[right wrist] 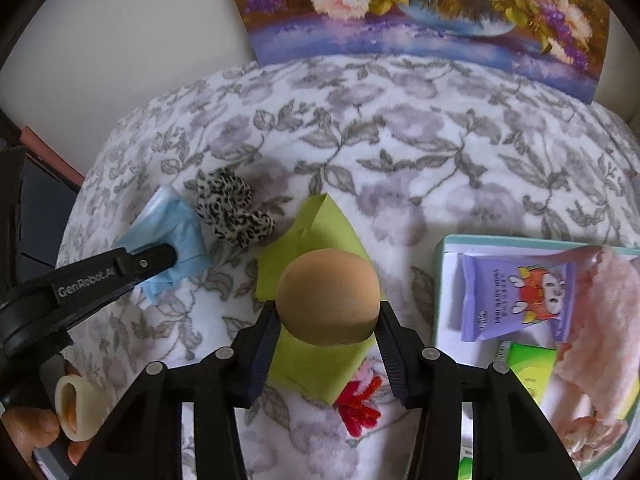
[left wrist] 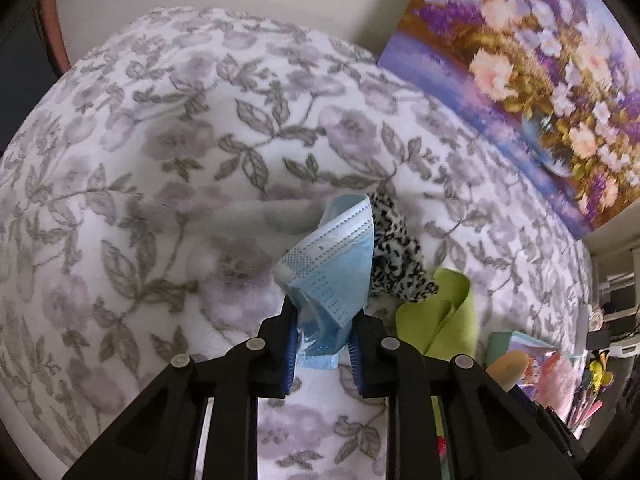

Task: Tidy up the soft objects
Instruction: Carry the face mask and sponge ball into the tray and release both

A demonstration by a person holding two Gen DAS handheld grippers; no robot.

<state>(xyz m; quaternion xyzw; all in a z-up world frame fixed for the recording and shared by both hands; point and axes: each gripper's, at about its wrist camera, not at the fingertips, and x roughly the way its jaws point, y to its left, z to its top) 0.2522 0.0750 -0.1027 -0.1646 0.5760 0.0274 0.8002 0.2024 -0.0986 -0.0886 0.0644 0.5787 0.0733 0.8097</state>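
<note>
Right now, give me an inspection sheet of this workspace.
Surface: floral blanket, rumpled.
Job's things: blue face mask in the left gripper; tan sponge ball in the right gripper; leopard-print scrunchie and green cloth on the blanket.
Clutter: tray with purple packet and pink fluffy cloth.
Grippers: both shut on their loads.
Cables: nothing seen.
Surroundings: flower painting against the wall.

Tray — right side cut off
</note>
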